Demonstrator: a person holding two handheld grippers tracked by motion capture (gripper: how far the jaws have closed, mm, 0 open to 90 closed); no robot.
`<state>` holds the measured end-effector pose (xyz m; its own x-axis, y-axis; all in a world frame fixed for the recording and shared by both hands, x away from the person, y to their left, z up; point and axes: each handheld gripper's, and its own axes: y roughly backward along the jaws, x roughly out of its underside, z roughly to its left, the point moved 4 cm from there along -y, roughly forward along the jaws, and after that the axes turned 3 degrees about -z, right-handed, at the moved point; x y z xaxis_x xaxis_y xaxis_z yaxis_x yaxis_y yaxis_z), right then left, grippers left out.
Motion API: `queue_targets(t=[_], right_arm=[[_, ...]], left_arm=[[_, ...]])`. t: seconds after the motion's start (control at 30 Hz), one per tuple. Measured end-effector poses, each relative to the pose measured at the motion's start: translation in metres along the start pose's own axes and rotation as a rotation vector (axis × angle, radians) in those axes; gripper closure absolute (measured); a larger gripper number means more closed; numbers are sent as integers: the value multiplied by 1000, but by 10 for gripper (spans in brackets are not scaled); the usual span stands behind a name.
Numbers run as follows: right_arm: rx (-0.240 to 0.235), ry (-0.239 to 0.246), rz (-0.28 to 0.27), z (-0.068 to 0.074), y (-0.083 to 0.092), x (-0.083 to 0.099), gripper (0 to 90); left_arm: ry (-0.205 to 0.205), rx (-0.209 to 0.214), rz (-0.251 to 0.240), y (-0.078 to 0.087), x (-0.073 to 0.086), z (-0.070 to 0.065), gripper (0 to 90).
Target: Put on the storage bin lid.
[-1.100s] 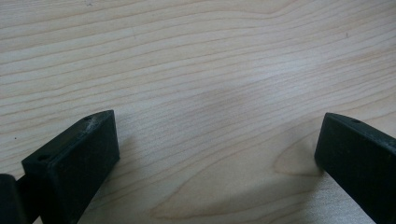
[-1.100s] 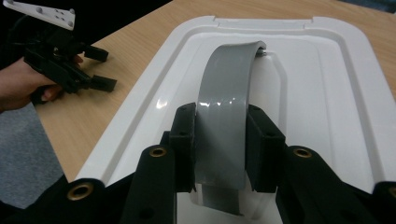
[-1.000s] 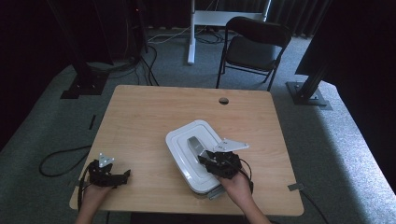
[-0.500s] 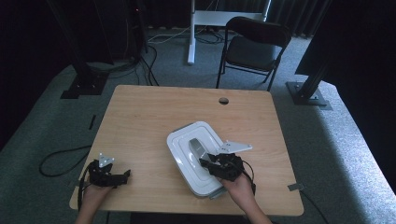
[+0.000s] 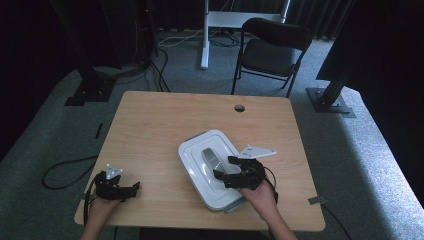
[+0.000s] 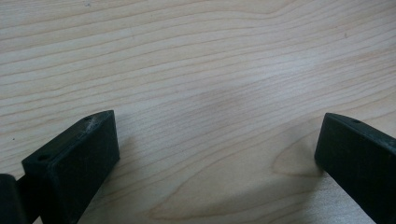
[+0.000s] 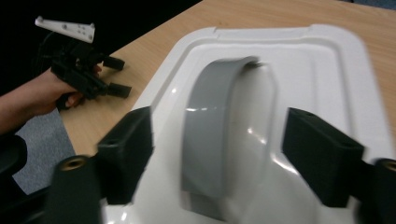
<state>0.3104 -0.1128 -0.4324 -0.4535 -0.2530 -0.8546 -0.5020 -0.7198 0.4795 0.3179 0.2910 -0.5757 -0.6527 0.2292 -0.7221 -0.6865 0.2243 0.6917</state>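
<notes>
While the white lidded box [image 5: 209,170] sits near the table's [image 5: 165,125] near-right edge, the right gripper [image 7: 217,144] is seen just spread wide astride its grey handle [image 7: 212,135], nothing clamped; the left gripper [image 5: 131,188] is held open, empty.

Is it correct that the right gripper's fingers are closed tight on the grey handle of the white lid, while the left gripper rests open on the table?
Not quite. The right gripper is open: its fingers stand apart on either side of the grey handle of the white lid without pressing it, having just been opening, as the right gripper view shows. The left gripper does rest open on the table.
</notes>
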Motion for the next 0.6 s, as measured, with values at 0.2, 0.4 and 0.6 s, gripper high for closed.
queue_targets(t=[0.2, 0.4, 0.6], right_arm=[[100, 36, -55, -22, 18, -10, 137], [205, 6, -105, -54, 32, -12, 137], [259, -29, -119, -83, 37, -6, 126]], left_arm=[[-10, -2, -12, 2, -3, -6, 2], [14, 37, -59, 9, -18, -20, 2], [3, 72, -70, 8, -27, -34, 2]])
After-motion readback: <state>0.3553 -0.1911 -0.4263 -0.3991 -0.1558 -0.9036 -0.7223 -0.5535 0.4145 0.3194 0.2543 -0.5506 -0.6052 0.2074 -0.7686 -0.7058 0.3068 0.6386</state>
